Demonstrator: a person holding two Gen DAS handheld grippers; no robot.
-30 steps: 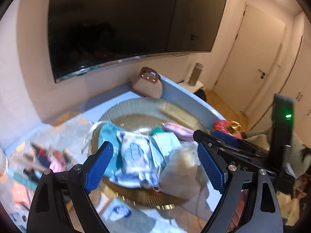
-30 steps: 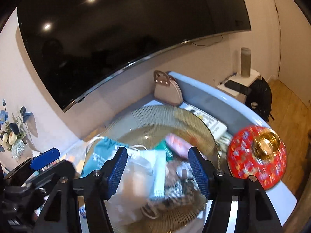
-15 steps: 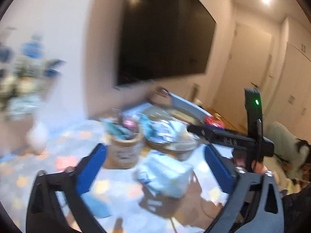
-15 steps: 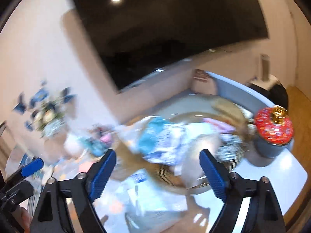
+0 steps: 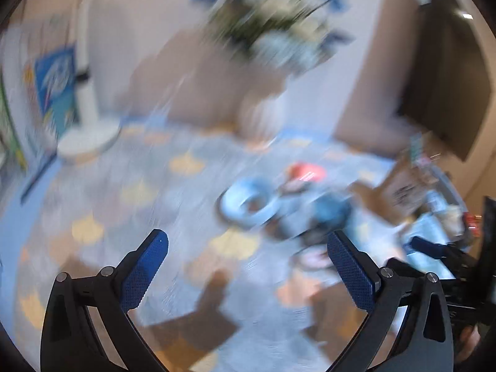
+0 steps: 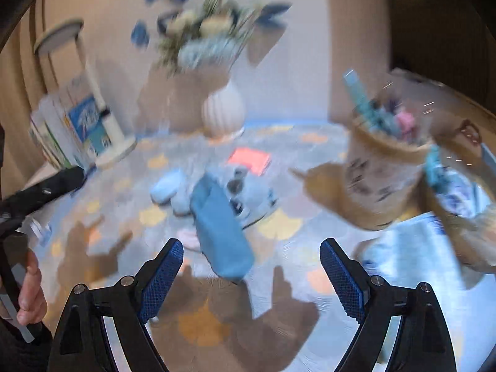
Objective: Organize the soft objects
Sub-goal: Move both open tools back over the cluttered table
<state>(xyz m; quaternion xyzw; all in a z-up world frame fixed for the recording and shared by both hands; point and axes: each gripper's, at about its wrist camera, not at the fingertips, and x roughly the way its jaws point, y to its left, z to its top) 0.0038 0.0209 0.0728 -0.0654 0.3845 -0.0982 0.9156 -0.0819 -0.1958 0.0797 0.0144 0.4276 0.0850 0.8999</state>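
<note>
Both views are blurred by motion. A blue plush toy (image 6: 235, 192) lies on the patterned tablecloth (image 6: 279, 226), with a blue cloth pouch (image 6: 221, 232) across its front. My right gripper (image 6: 251, 266) is open and empty just short of the pouch. In the left wrist view the plush shows as a light blue blur (image 5: 251, 201) with a darker blue mass (image 5: 331, 210) beside it. My left gripper (image 5: 248, 266) is open and empty above the tablecloth (image 5: 124, 201), short of the toy. The right gripper (image 5: 446, 257) shows at that view's right edge.
A white vase of blue flowers (image 6: 221, 114) stands at the back. A burlap-wrapped basket (image 6: 384, 179) full of small items stands at the right, with a wipes pack (image 6: 415, 248) in front of it. A red-pink card (image 6: 249, 159) lies behind the plush. Books lean at the left (image 6: 77, 124).
Both grippers have swung left, away from the gold tray of soft items, and now face the blue plush and vase. Both stay open and empty.
</note>
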